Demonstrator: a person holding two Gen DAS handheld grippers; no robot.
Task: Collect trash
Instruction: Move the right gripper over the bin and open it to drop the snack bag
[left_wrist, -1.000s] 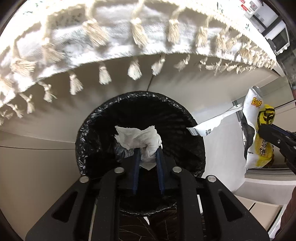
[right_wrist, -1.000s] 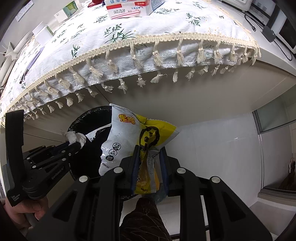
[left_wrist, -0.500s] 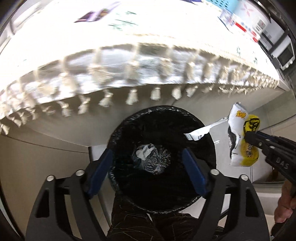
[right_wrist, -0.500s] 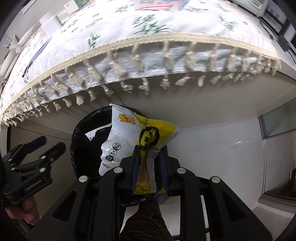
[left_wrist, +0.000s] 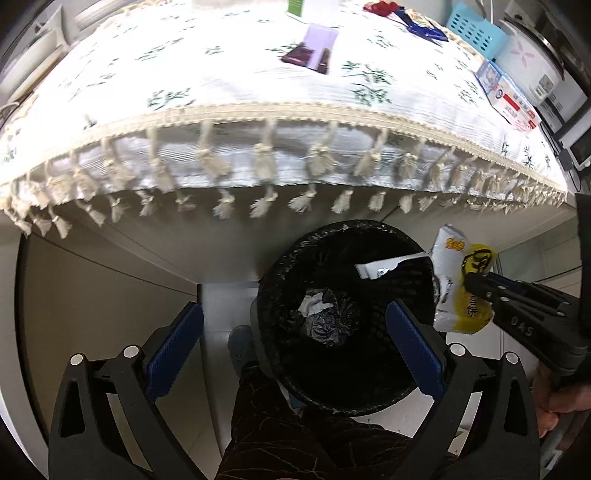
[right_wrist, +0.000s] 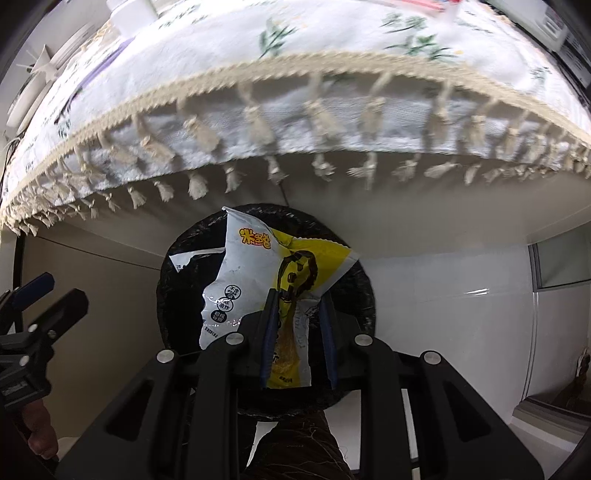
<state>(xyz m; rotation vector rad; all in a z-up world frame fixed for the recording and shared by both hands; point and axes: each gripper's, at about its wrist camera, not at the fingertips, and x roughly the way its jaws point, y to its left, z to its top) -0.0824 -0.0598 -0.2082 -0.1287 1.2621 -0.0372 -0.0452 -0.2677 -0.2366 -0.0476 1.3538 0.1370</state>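
My left gripper (left_wrist: 295, 345) has its blue-padded fingers spread wide with nothing between them, hanging above the black-lined trash bin (left_wrist: 280, 280) that stands on the floor below the table edge. Down inside the bin, on the bunched black liner, I can see a crumpled white tissue (left_wrist: 314, 303) lying loose. My right gripper (right_wrist: 298, 325) has its fingers drawn in narrow, pinching the lower part of a white and yellow snack bag (right_wrist: 258, 273); the bag stands up from the grip, its torn top strip sticking out to the left. In the right wrist view the bag hangs over the bin's mouth (right_wrist: 177, 258); in the left wrist view the same bag (left_wrist: 461, 280) sits at the bin's right rim, with its torn strip reaching over the opening, and the right gripper (left_wrist: 476, 284) comes in from the right side. Above the bin hangs a white tablecloth (left_wrist: 258, 110) printed with green sprigs, its cream tassel fringe (left_wrist: 317, 158) dangling off the table edge. On the cloth I make out a purple packet (left_wrist: 314, 48), a blue basket (left_wrist: 474, 35) and a flat red and white box (left_wrist: 511, 99) toward the far right. The floor by the bin is pale tile (right_wrist: 443, 295).
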